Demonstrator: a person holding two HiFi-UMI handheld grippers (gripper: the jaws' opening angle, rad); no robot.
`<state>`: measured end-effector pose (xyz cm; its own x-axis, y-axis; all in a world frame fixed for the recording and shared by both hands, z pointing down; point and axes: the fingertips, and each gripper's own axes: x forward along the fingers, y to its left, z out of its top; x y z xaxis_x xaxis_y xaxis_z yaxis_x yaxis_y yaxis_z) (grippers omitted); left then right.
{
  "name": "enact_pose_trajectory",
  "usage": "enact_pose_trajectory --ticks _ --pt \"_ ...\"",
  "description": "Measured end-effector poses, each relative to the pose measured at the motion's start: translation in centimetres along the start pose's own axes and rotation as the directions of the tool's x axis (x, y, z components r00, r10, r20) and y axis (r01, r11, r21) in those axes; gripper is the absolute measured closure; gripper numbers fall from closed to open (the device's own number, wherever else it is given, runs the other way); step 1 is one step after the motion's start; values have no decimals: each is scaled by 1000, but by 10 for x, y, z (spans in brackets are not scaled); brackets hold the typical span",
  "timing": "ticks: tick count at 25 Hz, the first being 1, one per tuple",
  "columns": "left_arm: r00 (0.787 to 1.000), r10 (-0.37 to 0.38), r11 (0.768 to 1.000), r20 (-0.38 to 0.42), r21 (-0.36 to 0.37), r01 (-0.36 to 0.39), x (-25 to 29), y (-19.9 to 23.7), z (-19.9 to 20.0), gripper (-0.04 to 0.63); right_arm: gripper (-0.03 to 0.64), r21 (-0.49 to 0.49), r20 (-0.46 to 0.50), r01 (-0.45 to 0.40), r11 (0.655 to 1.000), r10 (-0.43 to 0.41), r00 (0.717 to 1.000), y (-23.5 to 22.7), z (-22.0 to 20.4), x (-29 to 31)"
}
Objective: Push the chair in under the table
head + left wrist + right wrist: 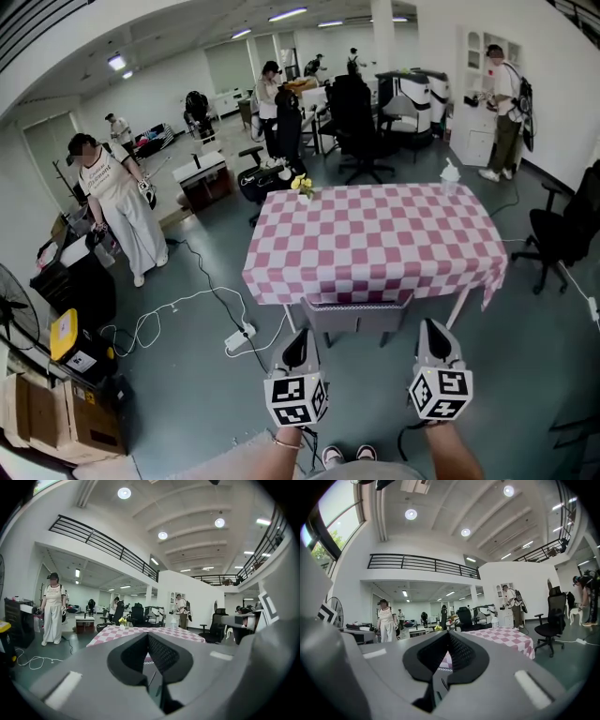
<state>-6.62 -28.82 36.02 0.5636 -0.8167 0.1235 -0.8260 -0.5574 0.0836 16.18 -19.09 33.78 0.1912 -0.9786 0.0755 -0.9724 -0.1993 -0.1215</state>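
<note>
Grey chair (pixel 356 314) is tucked under the checkered surface (pixel 370 239). Left gripper (pixel 301 339) and right gripper (pixel 433 330) hang near that surface's front edge, jaws fully closed, holding nothing.

both forearms reach forward side by side, left gripper (pixel 302 352) and right gripper (pixel 434 342) held about level, jaws closed, nothing held.
</note>
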Motion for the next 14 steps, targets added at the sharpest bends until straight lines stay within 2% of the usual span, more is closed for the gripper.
enact_pose_trajectory --ticks 14 --pt "1000 13 1000 4 -8 -13 0 11 2 595 607 -18 -31 0 1000 0 1000 10 -8 2"
